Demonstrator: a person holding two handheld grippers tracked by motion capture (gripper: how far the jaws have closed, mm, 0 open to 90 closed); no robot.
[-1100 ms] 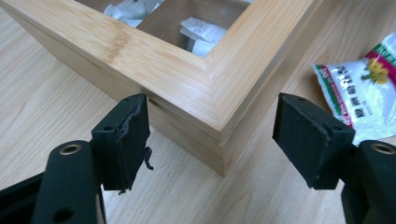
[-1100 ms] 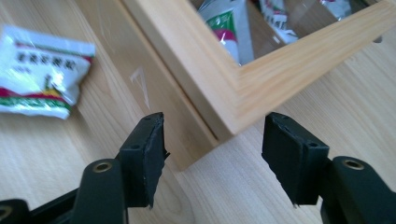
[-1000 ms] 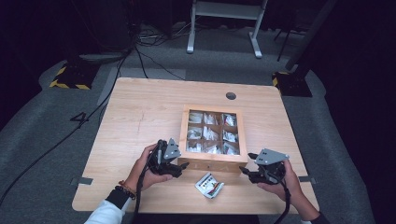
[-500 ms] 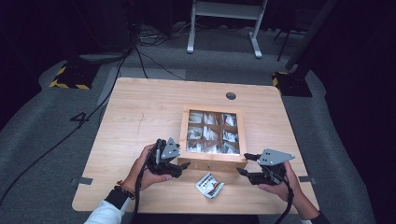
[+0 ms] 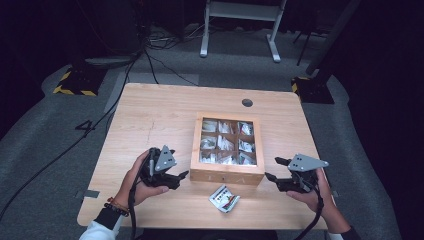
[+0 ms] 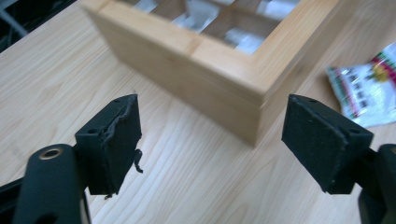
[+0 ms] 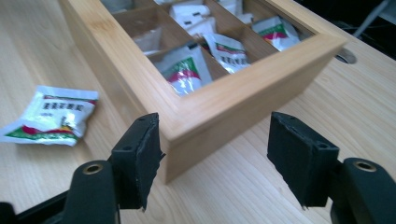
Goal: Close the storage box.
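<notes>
The bench (image 5: 150, 120) carries a wooden box (image 5: 227, 173) with a packet (image 5: 224, 198) lying just before it. The left tool (image 5: 181, 176) and right tool (image 5: 272, 170) flank the box, both having just been opening, wide, nothing between them.

The high view looks forward and down over the whole table (image 5: 150, 115). Each gripper view sits low and close behind its own fingers, facing a near corner of the wooden box (image 6: 224, 60); both share the loose packet (image 7: 49, 114) beside it.
</notes>
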